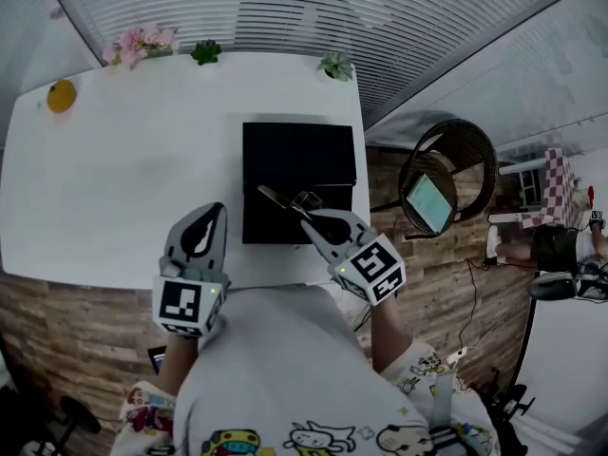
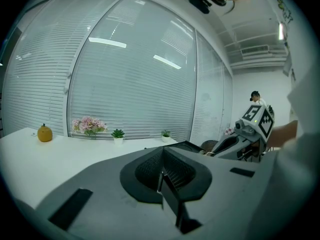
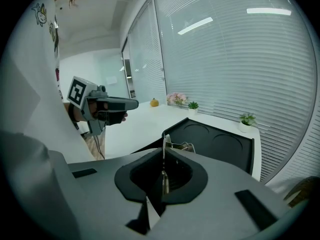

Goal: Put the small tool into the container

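Note:
A black container (image 1: 299, 155) with round recesses lies on the white table (image 1: 133, 169), toward its right edge. My right gripper (image 1: 309, 218) is shut on the small metal tool (image 1: 283, 199) and holds it over the container's near part. In the right gripper view the thin tool (image 3: 165, 143) sticks out from the closed jaws of my right gripper (image 3: 163, 176), above the container (image 3: 220, 141). My left gripper (image 1: 214, 212) is shut and holds nothing, above the table's front edge, left of the container. In the left gripper view its jaws (image 2: 161, 176) meet with nothing between them.
At the table's far edge sit an orange fruit (image 1: 61, 95), pink flowers (image 1: 142, 41) and two small potted plants (image 1: 205, 52) (image 1: 336, 65). A round chair (image 1: 446, 174) with a tablet on it stands right of the table. Window blinds run behind the table.

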The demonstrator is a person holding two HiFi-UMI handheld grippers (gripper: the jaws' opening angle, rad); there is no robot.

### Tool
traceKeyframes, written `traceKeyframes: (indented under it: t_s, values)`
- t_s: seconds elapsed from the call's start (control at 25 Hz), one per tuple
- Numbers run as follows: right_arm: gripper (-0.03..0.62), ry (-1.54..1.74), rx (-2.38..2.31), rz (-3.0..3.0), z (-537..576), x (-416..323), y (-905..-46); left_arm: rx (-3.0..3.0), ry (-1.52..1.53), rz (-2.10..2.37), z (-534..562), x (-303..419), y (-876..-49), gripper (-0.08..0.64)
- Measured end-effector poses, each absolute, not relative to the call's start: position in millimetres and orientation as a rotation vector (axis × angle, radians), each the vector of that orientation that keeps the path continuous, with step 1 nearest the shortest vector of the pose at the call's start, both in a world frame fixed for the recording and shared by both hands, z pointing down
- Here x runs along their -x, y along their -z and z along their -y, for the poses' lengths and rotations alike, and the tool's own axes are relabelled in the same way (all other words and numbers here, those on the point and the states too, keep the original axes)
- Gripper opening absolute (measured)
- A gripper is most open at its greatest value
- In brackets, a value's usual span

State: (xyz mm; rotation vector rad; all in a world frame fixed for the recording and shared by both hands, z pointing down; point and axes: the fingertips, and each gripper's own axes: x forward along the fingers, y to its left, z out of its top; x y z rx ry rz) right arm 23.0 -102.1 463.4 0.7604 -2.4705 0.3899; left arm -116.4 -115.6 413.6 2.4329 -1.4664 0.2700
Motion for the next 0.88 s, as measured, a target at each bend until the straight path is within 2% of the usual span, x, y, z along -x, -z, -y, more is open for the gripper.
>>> traceKeyframes:
  t_s: [0.88]
  values:
    - [0.008,-0.46,-0.436,2.418,106.6,-19.8,-507.0,-2.434,-0.298,1.411,108.5,107.6,-422.7,0.005]
